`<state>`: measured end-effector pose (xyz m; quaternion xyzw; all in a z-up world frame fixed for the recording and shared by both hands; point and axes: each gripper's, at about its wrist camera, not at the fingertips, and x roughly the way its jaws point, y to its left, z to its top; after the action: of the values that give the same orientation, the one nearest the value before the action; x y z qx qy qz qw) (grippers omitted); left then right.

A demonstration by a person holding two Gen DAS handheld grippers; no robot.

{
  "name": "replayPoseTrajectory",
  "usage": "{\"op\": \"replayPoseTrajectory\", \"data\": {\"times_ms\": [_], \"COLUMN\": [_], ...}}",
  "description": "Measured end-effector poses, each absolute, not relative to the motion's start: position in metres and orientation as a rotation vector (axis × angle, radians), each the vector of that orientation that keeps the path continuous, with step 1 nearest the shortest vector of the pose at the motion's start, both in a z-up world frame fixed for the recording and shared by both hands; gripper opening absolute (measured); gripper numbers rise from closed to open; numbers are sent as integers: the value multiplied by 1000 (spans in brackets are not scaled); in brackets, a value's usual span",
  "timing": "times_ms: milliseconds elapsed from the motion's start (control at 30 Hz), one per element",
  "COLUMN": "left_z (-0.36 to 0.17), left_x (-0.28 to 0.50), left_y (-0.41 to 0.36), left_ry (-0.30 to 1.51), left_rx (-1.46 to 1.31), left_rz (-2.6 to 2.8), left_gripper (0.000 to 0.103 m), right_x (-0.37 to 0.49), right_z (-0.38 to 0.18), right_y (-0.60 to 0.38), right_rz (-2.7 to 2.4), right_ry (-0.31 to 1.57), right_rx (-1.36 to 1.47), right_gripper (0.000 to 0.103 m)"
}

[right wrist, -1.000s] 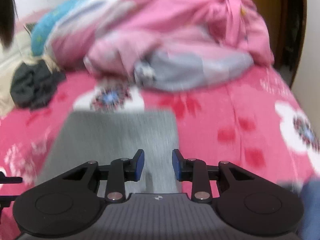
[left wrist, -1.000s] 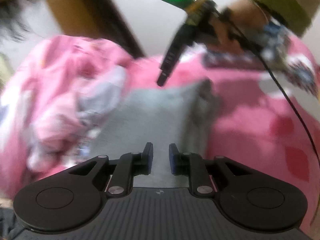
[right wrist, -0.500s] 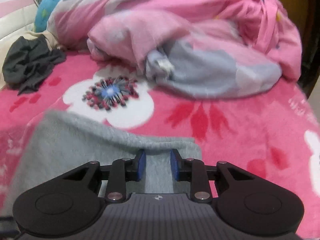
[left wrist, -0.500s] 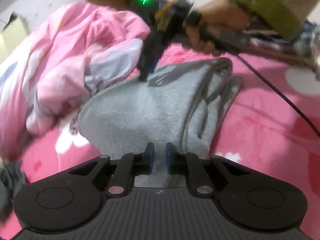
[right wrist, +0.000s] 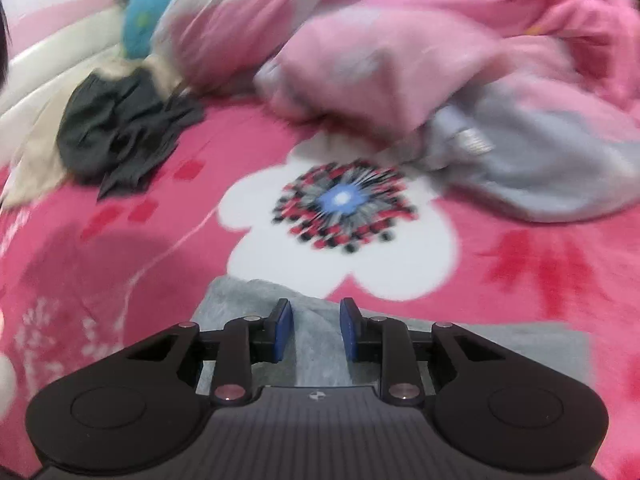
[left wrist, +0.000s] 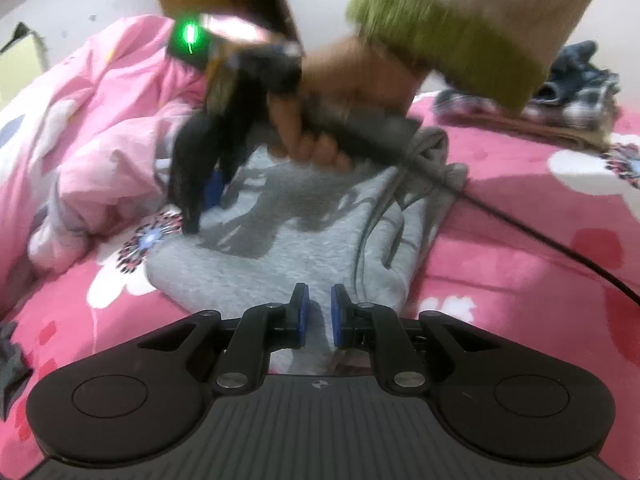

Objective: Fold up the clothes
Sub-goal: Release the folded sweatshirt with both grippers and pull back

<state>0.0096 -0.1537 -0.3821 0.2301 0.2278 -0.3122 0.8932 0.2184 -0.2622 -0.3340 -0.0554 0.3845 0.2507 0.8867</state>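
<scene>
A grey garment lies folded on a pink floral blanket, its near edge reaching under the left gripper; that gripper's blue-padded jaws stand slightly apart over the cloth, with grey fabric showing in the gap, and nothing is pinched between them. The garment's right side bunches into ridged folds that run up toward a crumpled far corner, where a black cable crosses it and trails off over open blanket to the right; its left edge curves round beside a white flower print on the blanket. At the far left corner of the garment the right gripper points down, held by a hand in a sleeve with a green cuff; its tips meet the cloth's edge, though blur hides the contact in this view. From the right wrist view, the right gripper has its jaws parted, with the grey garment lying between and beneath the pads, not clamped; the garment's edge ends just past the tips, against the large white flower print. Beyond that, the blanket lies bare to the left; a dark cloth sits well off at the far left; a heaped pink quilt with a grey-blue fold crowds the far right. A pile of dark clothes sits at the blanket's far right edge.
</scene>
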Motion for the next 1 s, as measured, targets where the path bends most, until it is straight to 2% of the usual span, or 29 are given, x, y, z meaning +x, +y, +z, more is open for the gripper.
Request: {"op": "replayPoseTrajectory", "data": {"times_ms": [67, 133, 267, 367, 533, 767, 1000], "left_z": [-370, -351, -323, -326, -357, -355, -352], "left_x": [15, 28, 64, 104, 177, 208, 224], "left_y": [-144, -127, -104, -112, -140, -134, -140], "left_ry": [497, 543, 554, 555, 674, 863, 971], "left_rx": [457, 386, 300, 297, 286, 105, 66], "left_rz": [-691, -710, -693, -659, -623, -568, -508], "left_gripper": [18, 22, 26, 26, 27, 27, 28], "right_x": [208, 203, 201, 216, 251, 246, 254], "right_z": [-306, -289, -292, -313, -365, -329, -340], "right_y": [-291, -321, -351, -353, -353, -364, -362], "right_rz": [417, 299, 168, 160, 99, 57, -1], "right_ry": [773, 776, 822, 839, 869, 901, 972], "right_rx": [-52, 8, 20, 74, 152, 209, 213], "right_gripper": [27, 28, 26, 25, 22, 22, 22]}}
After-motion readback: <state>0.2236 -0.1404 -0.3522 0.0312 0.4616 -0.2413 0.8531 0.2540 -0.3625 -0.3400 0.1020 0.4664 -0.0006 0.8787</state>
